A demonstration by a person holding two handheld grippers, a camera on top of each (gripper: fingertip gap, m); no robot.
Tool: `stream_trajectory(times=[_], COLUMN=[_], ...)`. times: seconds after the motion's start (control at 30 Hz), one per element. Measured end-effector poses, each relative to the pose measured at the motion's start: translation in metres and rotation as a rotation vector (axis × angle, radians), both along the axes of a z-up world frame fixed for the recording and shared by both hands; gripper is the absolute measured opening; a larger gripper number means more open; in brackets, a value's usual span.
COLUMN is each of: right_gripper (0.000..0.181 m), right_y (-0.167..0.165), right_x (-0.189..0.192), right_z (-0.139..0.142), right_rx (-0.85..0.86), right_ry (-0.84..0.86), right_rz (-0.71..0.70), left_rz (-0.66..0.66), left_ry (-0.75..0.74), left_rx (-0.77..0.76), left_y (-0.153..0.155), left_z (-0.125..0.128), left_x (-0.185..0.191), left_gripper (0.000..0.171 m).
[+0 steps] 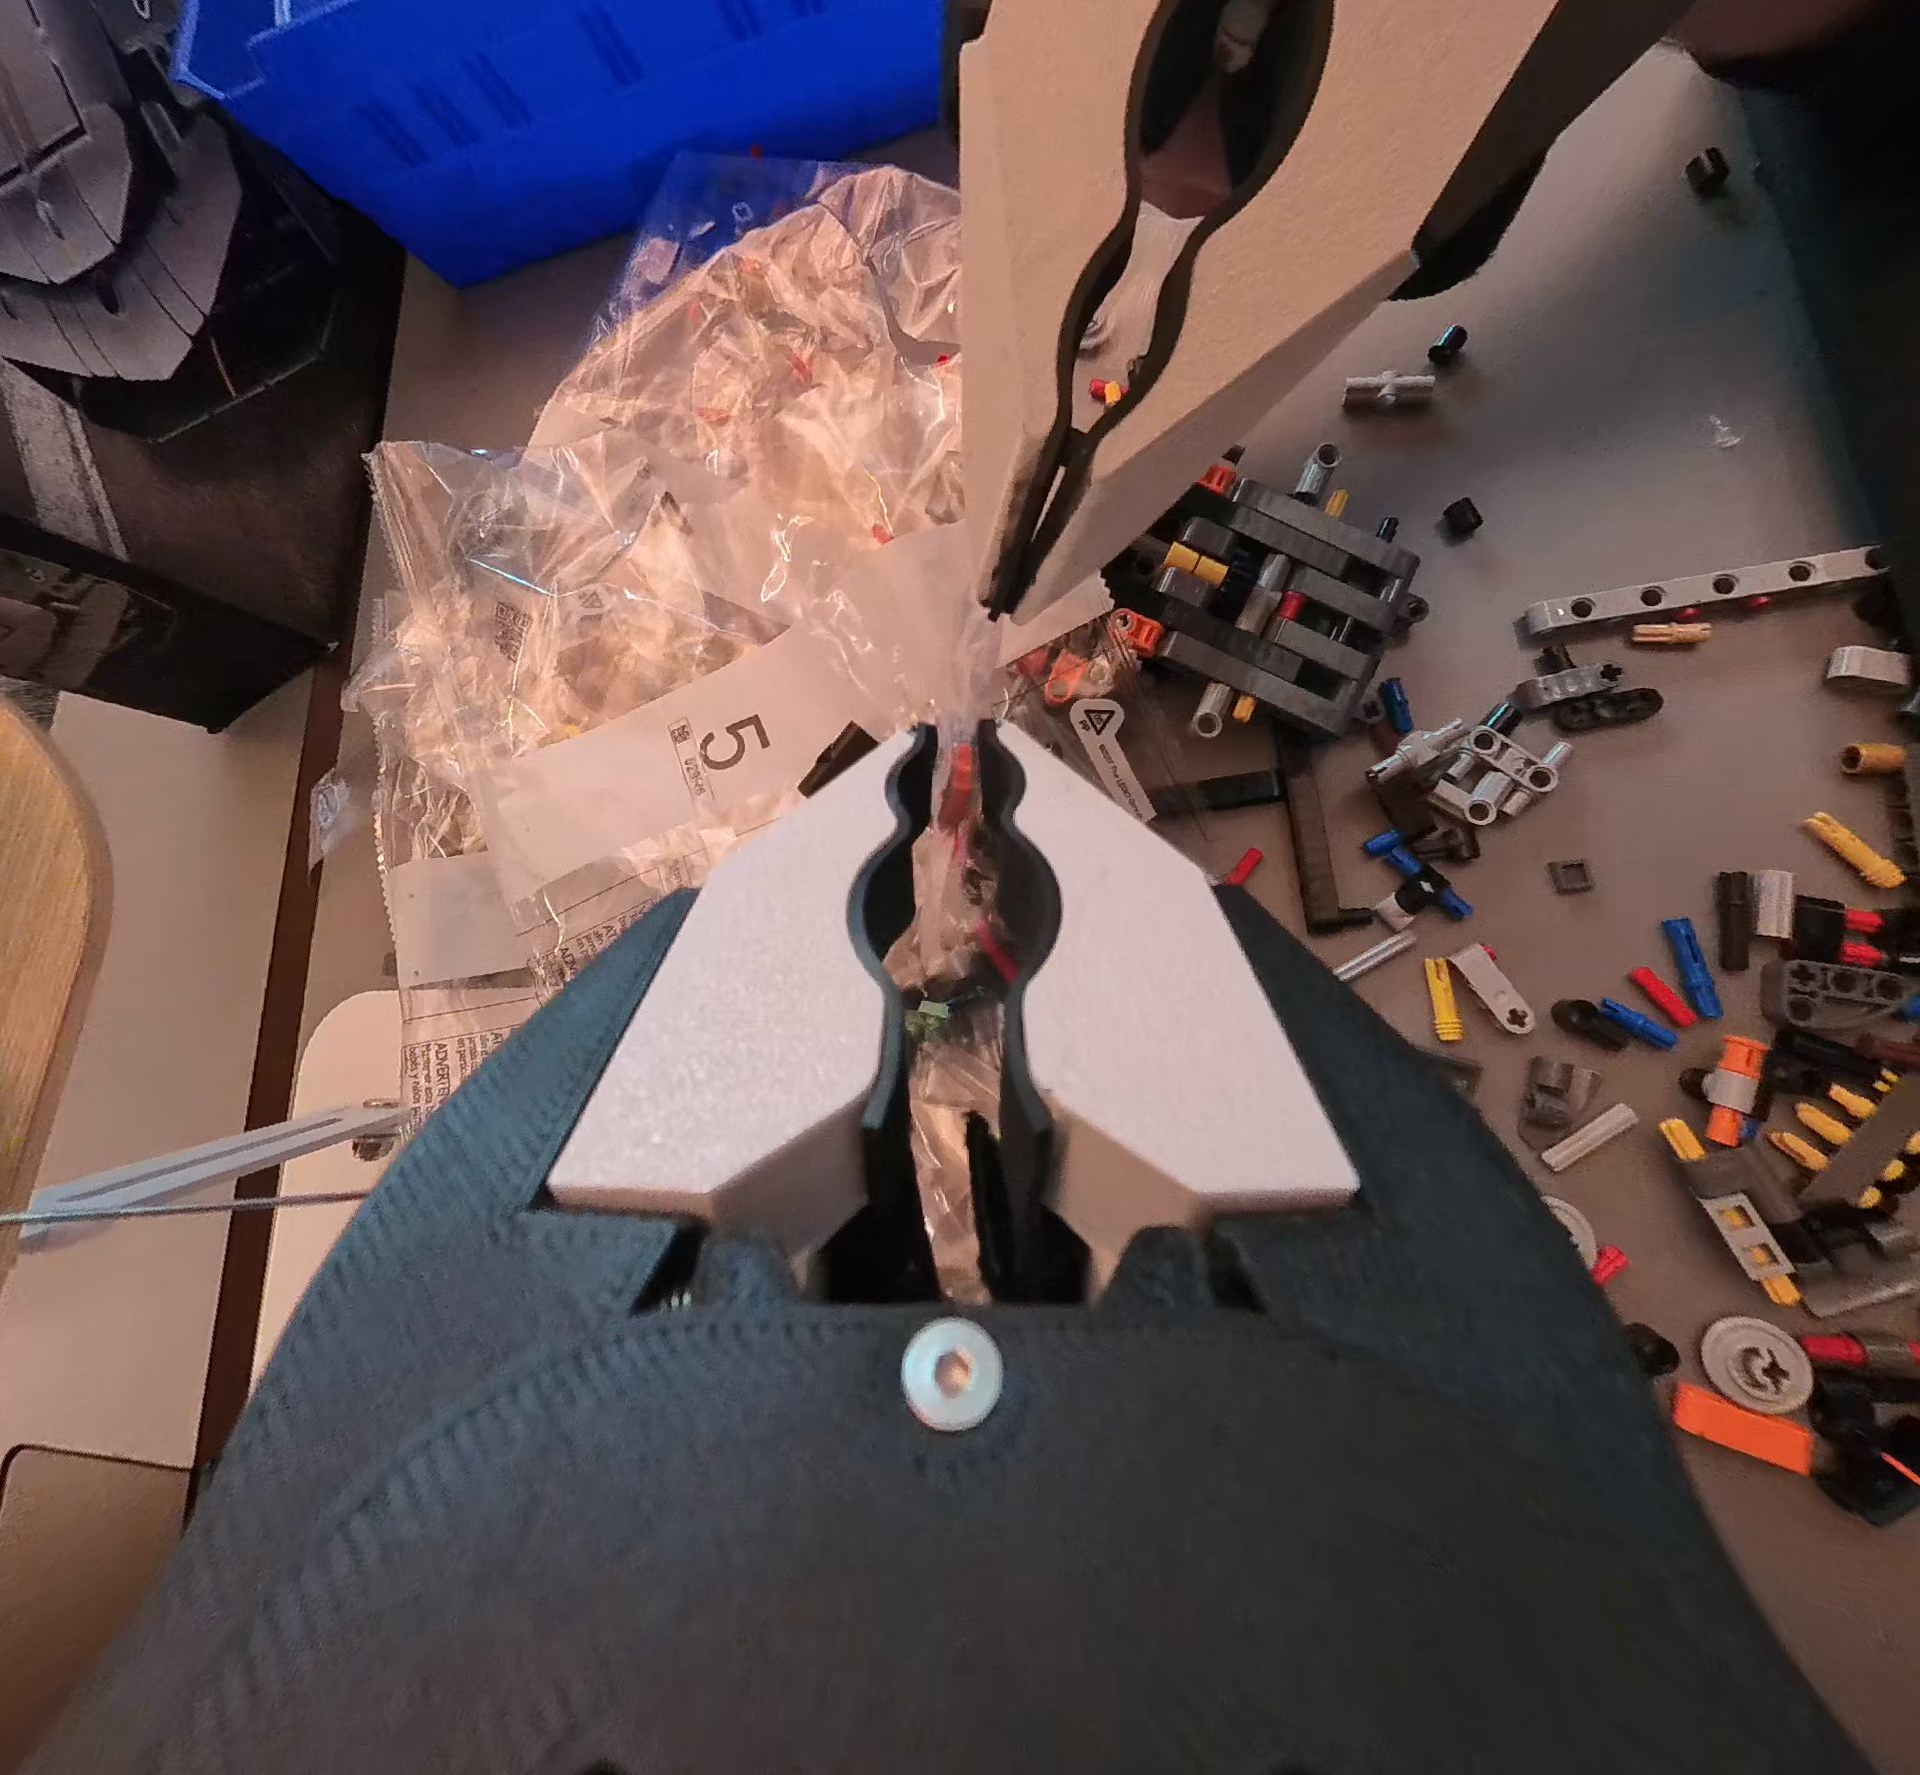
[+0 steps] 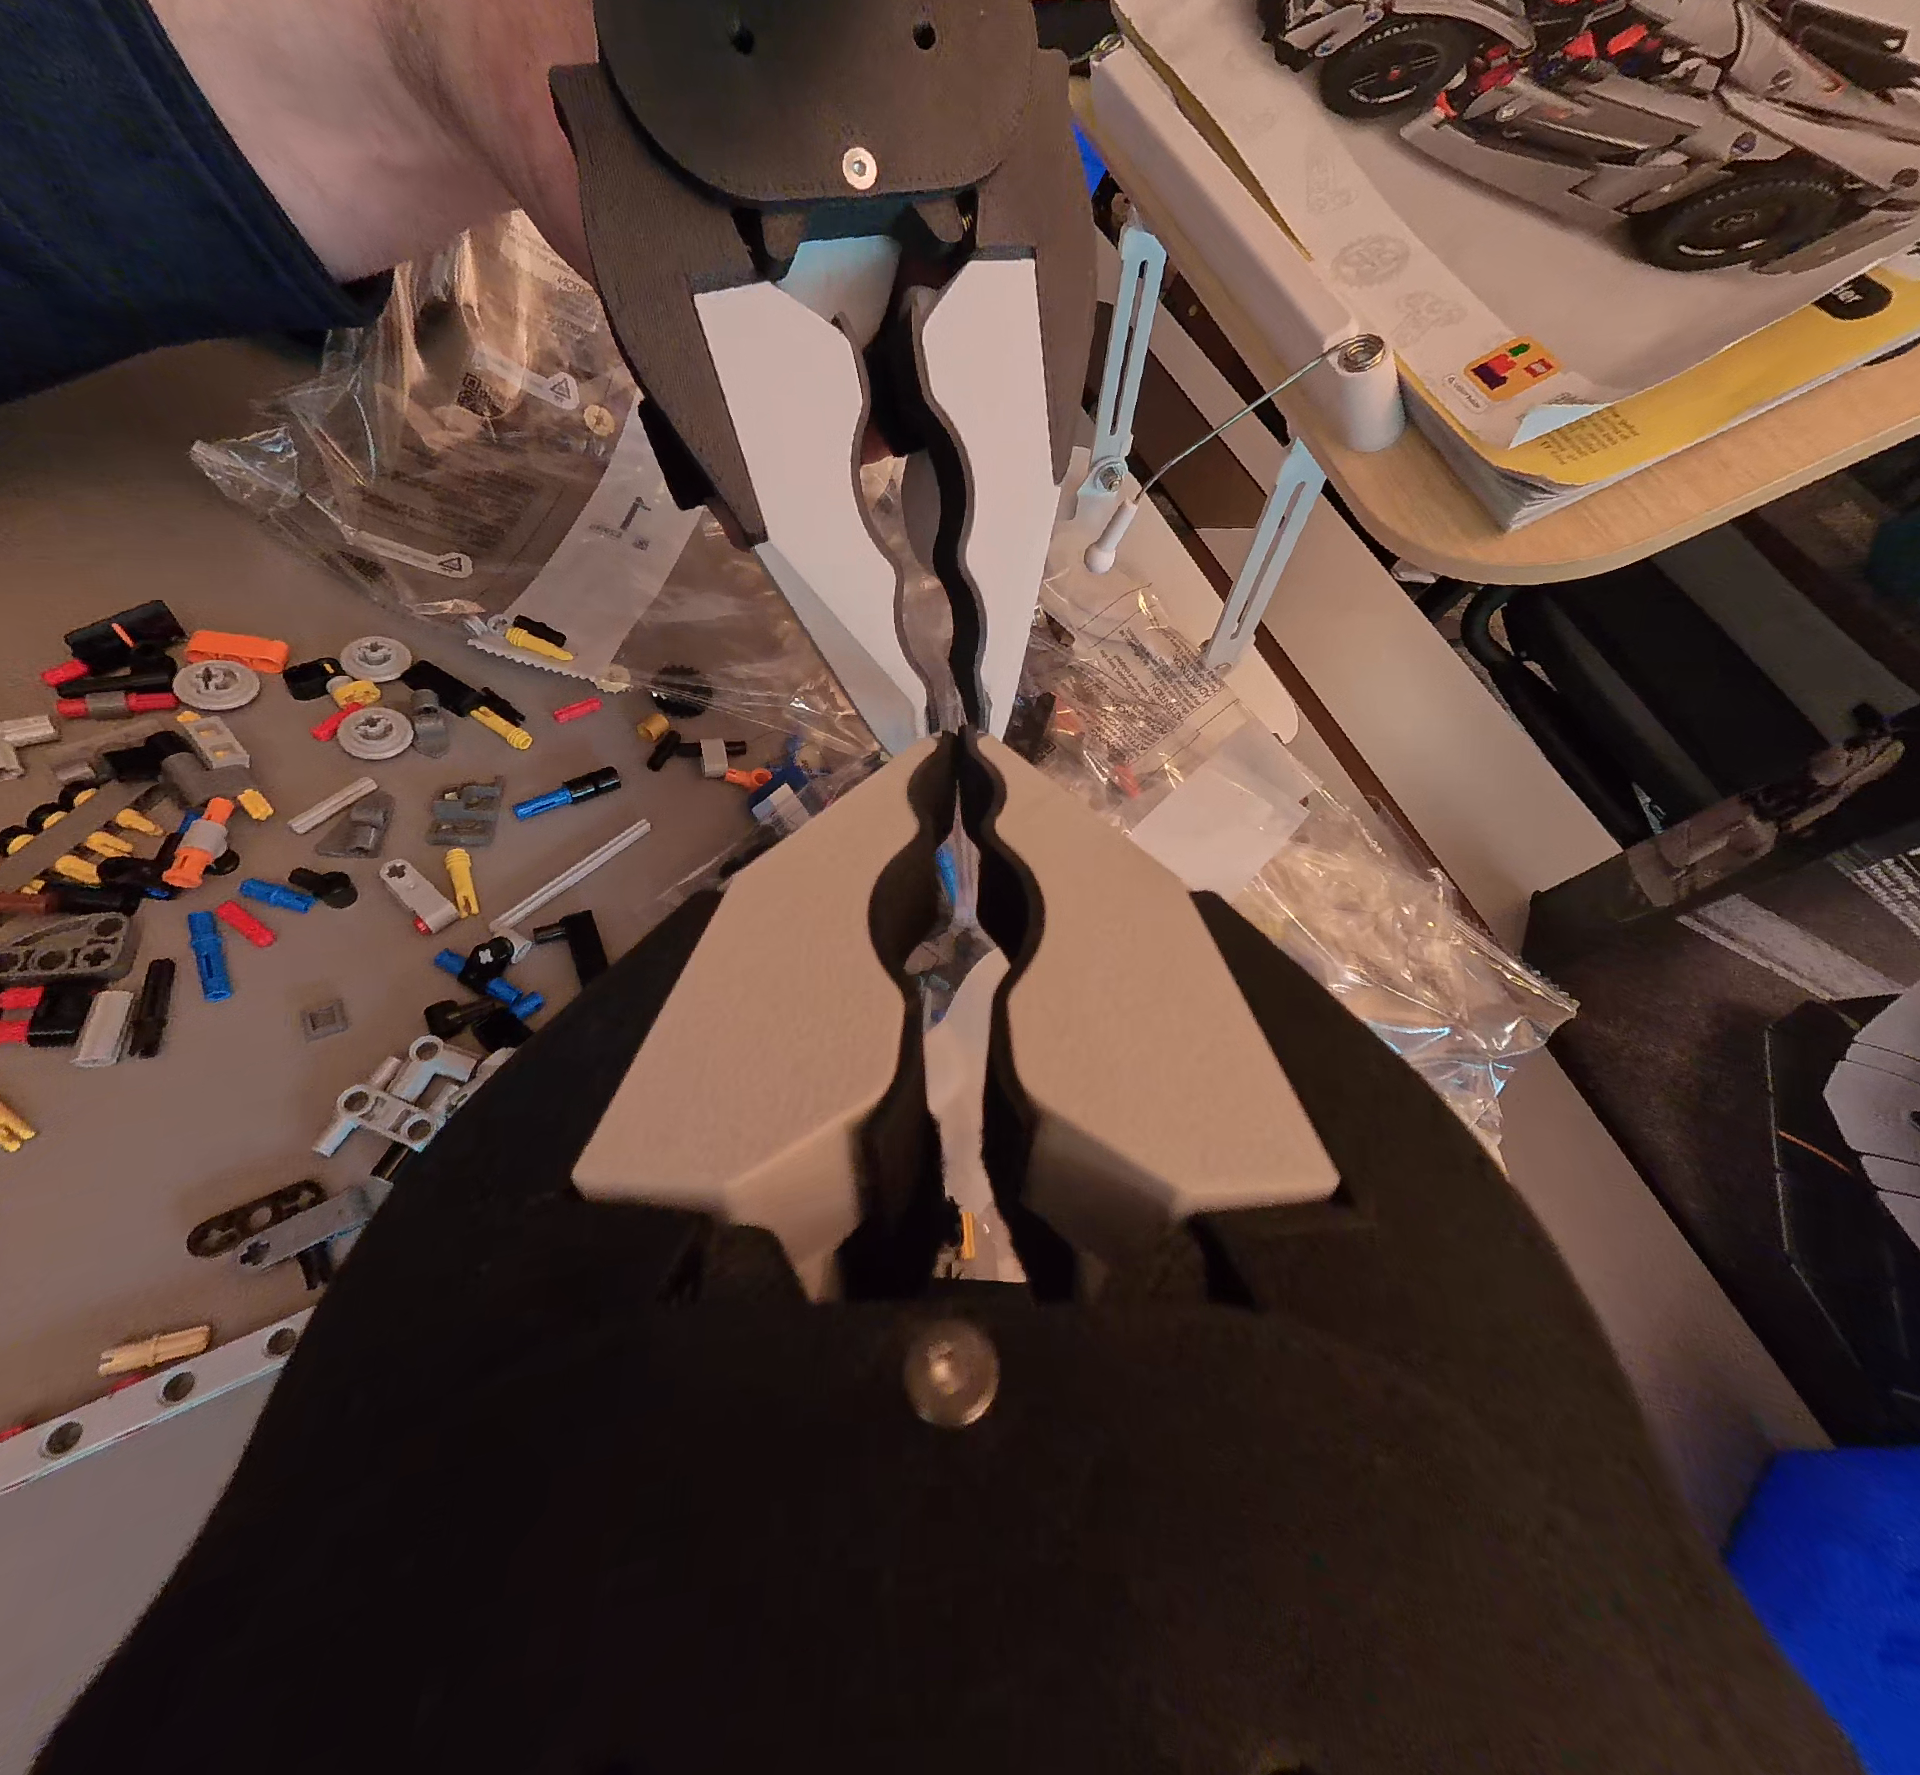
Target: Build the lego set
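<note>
Counter (image 1: 1621,291): pale grey top with a dark wood edge strip; loose lego pieces are spread over much of it, clear bags are heaped by that edge
Room: a wooden side shelf (image 2: 1538,520) stands beyond the counter's edge, and dark boxes lie on the floor below
Bin (image 1: 540,32): blue plastic, at the counter's far corner in the left wrist view; clear plastic shows inside, the rest of its contents cannot be told
Bags (image 1: 665,437): crumpled clear plastic with white printed panels, holding small pieces, some red or orange
Small bag (image 1: 961,686): clear, held up between the two tools above the counter, stretched taut; red and dark bits show inside it
Left tool (image 1: 961,738): pressed together on one end of the small bag, with plastic running back between its fingers
Right tool (image 2: 961,738): pressed together on the other end of the small bag, tip to tip with the left tool
Build (image 1: 1278,593): dark grey block of stacked beams with yellow, red and orange pins, on the counter just beyond the tools
Loose pieces (image 2: 343,821): pins in blue, yellow, red and black, grey connectors, pale axles, round grey discs, an orange beam
Booklet (image 2: 1558,115): open on the side shelf, showing a grey car with red details
Arm (image 2: 312,84): bare forearm and dark blue sleeve behind the left tool
</note>
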State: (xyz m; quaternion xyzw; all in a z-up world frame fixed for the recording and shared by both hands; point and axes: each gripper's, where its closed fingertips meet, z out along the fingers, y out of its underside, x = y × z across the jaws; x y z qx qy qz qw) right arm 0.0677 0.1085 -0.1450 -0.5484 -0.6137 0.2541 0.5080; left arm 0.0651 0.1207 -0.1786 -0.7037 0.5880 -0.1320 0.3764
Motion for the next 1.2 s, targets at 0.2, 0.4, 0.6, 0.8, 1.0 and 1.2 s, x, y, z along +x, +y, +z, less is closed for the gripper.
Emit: stream_trajectory(times=[0.2, 0.4, 0.6, 0.8, 1.0, 1.2], right_gripper=[0.0, 0.0, 0.0, 0.0, 0.0, 0.0], right_y=[-0.001, 0.0, 0.0, 0.001, 0.001, 0.001], right_x=[0.0, 0.0, 0.0, 0.0, 0.0, 0.0], right_z=[0.0, -0.001, -0.002, -0.003, -0.003, -0.003], right_rx=[0.003, 0.003, 0.002, -0.001, -0.005, -0.005], right_ry=[-0.003, -0.008, -0.01, -0.012, -0.01, -0.011], right_rz=[0.003, 0.001, 0.0, -0.001, -0.003, -0.002], left_rz=[0.006, -0.001, 0.004, 0.003, -0.018, -0.034], left_ry=[0.022, -0.017, -0.072, -0.083, -0.192, -0.252], left_rx=[0.008, 0.021, 0.033, 0.026, -0.001, -0.018], left_y=[0.002, 0.001, 0.001, 0.001, -0.002, -0.006], left_z=[-0.002, 0.006, 0.017, 0.017, 0.029, 0.037], left_x=[-0.002, 0.0, -0.002, -0.001, 0.0, 0.003], left_gripper=[0.006, 0.008, 0.008, 0.007, 0.006, 0.005])
